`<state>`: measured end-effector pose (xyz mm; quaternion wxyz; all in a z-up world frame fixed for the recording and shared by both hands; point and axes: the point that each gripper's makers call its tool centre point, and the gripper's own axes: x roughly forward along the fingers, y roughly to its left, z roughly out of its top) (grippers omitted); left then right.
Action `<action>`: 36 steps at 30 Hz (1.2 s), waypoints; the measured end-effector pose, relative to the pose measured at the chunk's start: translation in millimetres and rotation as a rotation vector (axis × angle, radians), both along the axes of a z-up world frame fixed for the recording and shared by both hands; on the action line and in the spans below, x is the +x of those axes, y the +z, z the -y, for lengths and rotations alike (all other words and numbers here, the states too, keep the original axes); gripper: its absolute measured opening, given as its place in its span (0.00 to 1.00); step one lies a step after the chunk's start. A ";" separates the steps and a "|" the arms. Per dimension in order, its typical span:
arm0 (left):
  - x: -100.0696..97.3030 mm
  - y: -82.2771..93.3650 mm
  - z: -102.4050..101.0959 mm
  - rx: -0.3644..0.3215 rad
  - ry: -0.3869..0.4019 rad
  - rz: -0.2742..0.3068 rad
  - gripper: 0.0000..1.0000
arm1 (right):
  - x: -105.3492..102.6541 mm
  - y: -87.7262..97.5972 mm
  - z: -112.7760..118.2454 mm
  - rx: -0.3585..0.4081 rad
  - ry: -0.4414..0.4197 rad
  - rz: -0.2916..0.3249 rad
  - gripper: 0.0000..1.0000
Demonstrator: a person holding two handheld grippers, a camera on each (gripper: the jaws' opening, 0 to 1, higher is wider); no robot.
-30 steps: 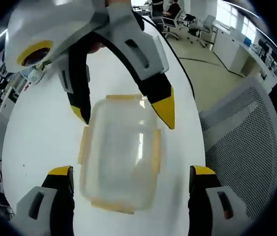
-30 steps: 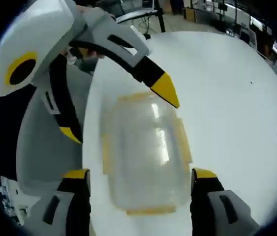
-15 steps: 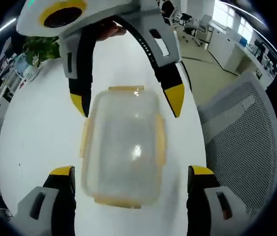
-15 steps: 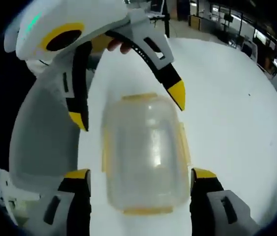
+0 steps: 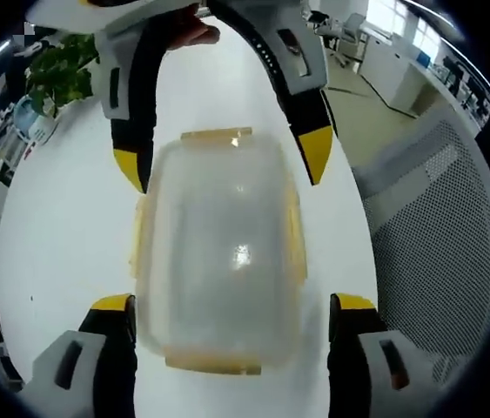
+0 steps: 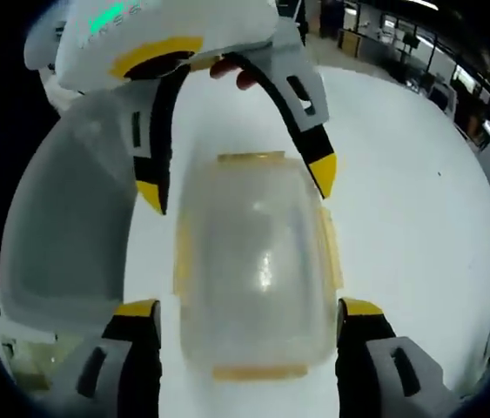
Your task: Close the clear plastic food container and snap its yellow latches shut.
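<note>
**Clear container sits between two open grippers on the white desk**

Clear plastic, with yellow latches along its four sides, the food container (image 5: 218, 261) lies lid-on on the white desk (image 5: 62, 235). It fills more of both views than half a second ago, so both cameras have drawn closer; the container itself lies as it did. In the left gripper view it rests between the left gripper (image 5: 231, 318), whose yellow-tipped jaws stand wide apart on either side of its near end, holding nothing, and the right gripper (image 5: 223, 170), which reaches in from the far side. That gripper's jaws are also spread, one tip at each far corner of the container, now nearer those corners than before. A hand (image 5: 194, 30) grips it at the top. In the right gripper view the container (image 6: 253, 261) shows the same way round, the right gripper (image 6: 249, 318) open beside its near end and the left gripper (image 6: 240, 187) straddling its far end.

A grey mesh office chair (image 5: 440, 235) stands just beside the desk's edge. A green plant (image 5: 57, 65) stands towards the far corner. Beyond lie office desks, chairs and windows.
</note>
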<state>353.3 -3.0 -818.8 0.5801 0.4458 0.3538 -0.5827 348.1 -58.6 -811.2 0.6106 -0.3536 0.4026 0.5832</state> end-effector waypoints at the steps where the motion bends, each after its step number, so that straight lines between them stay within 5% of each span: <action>1: 1.7 -0.2 0.2 -0.001 0.002 0.005 0.89 | -0.4 -0.8 -0.3 -0.005 0.002 0.006 0.83; 7: 7.8 0.0 -1.0 -0.002 -0.008 0.042 0.80 | 5.2 -3.6 1.2 -0.024 0.013 0.056 0.77; 26: 7.5 -1.0 -1.8 0.000 0.002 0.057 0.79 | 6.0 -5.9 0.6 -0.045 0.011 0.053 0.76; 36: 8.8 -2.3 -21.5 0.039 -0.008 0.065 0.79 | 5.4 -4.3 -20.8 -0.028 0.007 0.053 0.76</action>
